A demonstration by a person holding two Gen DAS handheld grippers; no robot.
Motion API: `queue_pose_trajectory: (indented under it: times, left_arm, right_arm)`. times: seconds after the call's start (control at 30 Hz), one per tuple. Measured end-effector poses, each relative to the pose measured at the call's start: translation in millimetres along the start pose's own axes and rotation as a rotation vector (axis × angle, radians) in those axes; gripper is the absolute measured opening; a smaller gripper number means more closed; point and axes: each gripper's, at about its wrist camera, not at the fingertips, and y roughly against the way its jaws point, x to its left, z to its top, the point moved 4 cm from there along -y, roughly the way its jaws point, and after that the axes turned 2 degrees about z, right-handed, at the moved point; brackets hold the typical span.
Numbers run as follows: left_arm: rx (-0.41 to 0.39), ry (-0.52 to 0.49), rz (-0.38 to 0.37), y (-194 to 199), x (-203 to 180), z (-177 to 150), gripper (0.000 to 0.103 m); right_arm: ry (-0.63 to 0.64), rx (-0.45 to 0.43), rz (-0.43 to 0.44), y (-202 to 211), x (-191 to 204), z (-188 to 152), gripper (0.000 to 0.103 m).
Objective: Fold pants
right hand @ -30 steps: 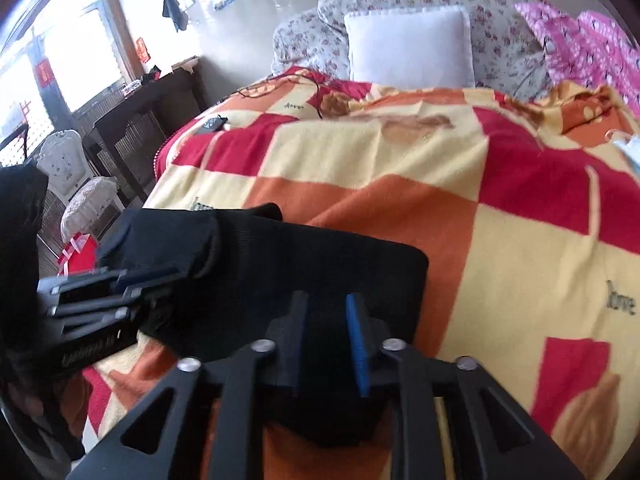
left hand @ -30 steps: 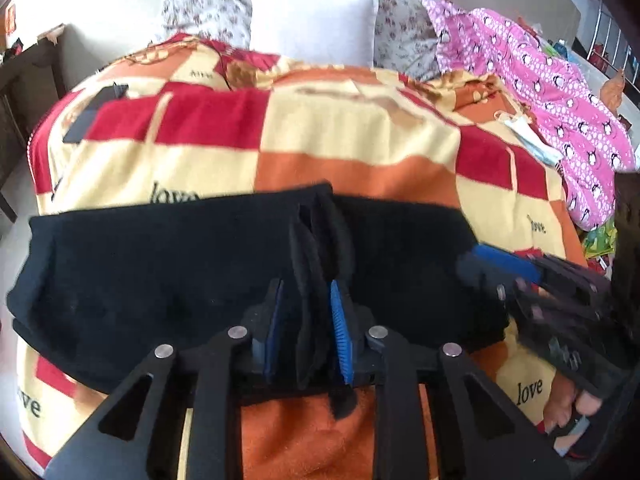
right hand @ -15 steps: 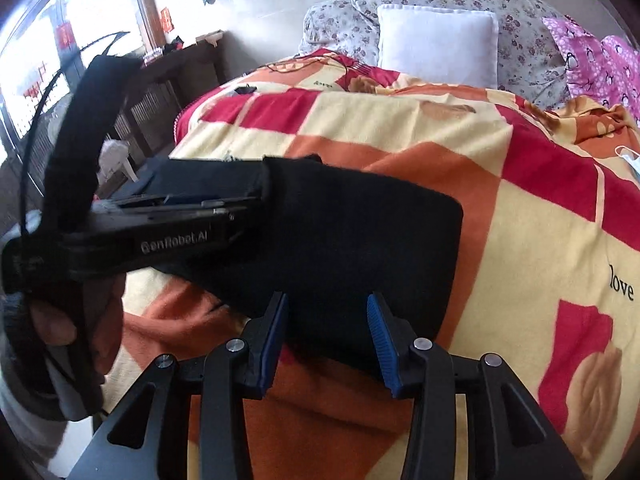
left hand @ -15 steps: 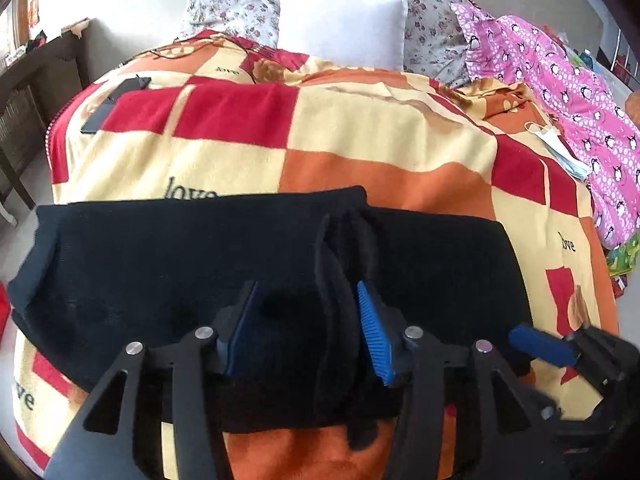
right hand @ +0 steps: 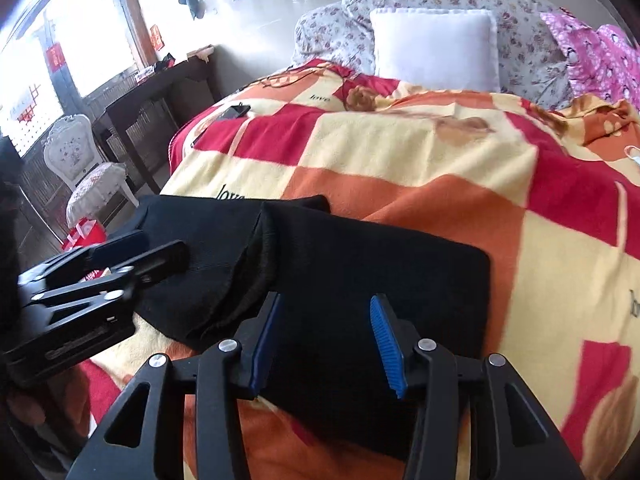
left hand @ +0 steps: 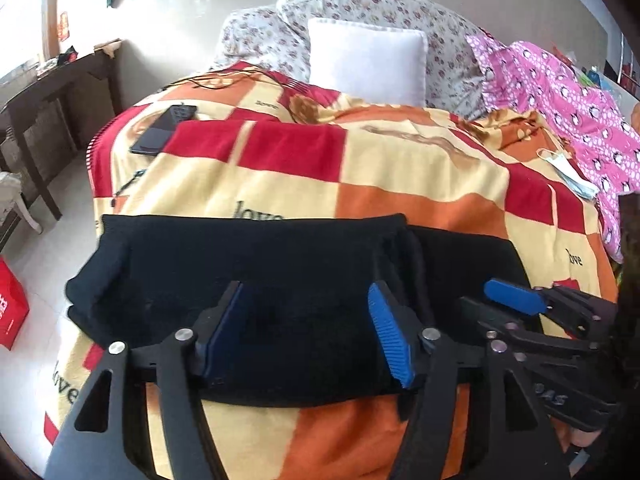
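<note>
- The black pants (left hand: 288, 280) lie folded into a long band across the near end of the checked blanket (left hand: 400, 176), the long axis running left to right in front of both grippers.
- The left gripper (left hand: 308, 332) sits over the near edge of the left half; its jaws have just been opening and now stand spread, with cloth between the pads but not pinched.
- The right gripper (right hand: 328, 340) sits over the near edge of the right half; its jaws have also just been opening and stand apart, clear of the fabric.
- A raised ridge (right hand: 256, 264) where 2 layers overlap runs front to back between the 2 grippers, nearer the left one.
- Judgement: with the band lying crosswise, the next fold likely brings 1 end over the other; each gripper is nearest its own end.
</note>
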Motion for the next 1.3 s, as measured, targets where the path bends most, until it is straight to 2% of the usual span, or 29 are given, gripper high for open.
queue_pose_trajectory:
  times: [0.07, 0.17, 0.27, 0.5, 0.63, 1.0, 1.3]
  left_arm:
    - [-0.004, 0.014, 0.005, 3, 6, -2, 0.066]
    - [-0.012, 0.036, 0.013, 6, 17, -4, 0.07]
    - [-0.017, 0.054, 0.024, 9, 27, -6, 0.07]
    - [-0.008, 0.098, 0.044, 11, 48, -13, 0.071]
    - [-0.003, 0.12, 0.051, 12, 58, -18, 0.071]
    - [0.01, 0.156, 0.052, 13, 74, -25, 0.072]
    - [0.028, 0.191, 0.039, 13, 86, -29, 0.074]
  right_arm:
    - [0.024, 0.026, -0.012, -15, 6, -2, 0.053]
    - [0.065, 0.028, -0.05, -19, 16, -1, 0.053]
    - [0.067, 0.019, 0.003, -11, 23, 3, 0.053]
    - [0.079, 0.029, 0.028, -16, 38, 6, 0.053]
    - [0.091, 0.05, 0.027, -31, 46, 2, 0.06]
    - [0.126, 0.022, 0.049, -10, 63, 9, 0.06]
    - [0.123, 0.037, 0.038, -16, 59, 9, 0.06]
